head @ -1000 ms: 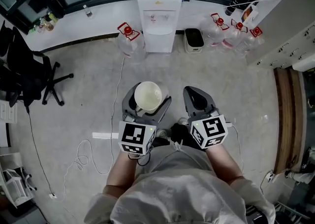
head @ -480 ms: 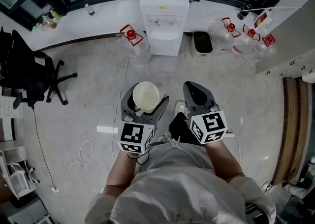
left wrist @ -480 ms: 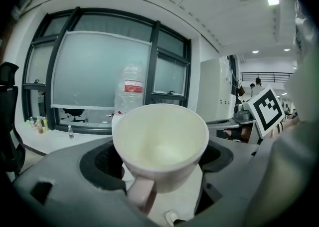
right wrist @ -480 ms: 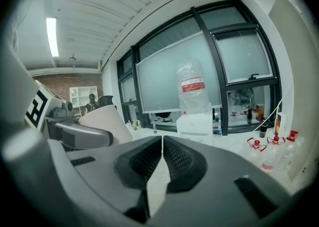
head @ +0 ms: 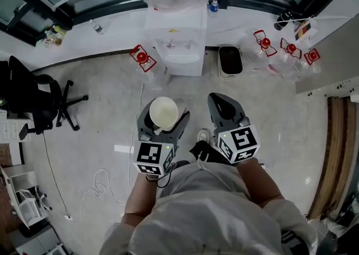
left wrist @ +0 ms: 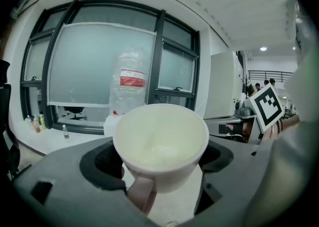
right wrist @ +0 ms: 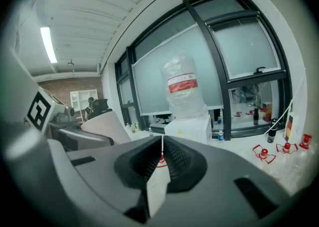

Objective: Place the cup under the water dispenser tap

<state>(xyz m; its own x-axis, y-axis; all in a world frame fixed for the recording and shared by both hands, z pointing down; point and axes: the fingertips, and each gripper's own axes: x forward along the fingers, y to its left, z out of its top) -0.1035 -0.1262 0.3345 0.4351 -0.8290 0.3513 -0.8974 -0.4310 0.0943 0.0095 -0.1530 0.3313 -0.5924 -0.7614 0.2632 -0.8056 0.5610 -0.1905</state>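
The left gripper [head: 165, 112] pinches the empty cup [left wrist: 160, 143] by its walls (light, stiff, probably breakable), well short of the water dispenser [head: 175, 41]; the right gripper [head: 220, 101] has its jaws pressed together, empty.

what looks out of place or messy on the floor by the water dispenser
A loose white cable snakes in loops across the floor beside the person, a likely trip hazard. Clear jugs with red caps crowd the floor beside the water dispenser. Nothing looks spilled.
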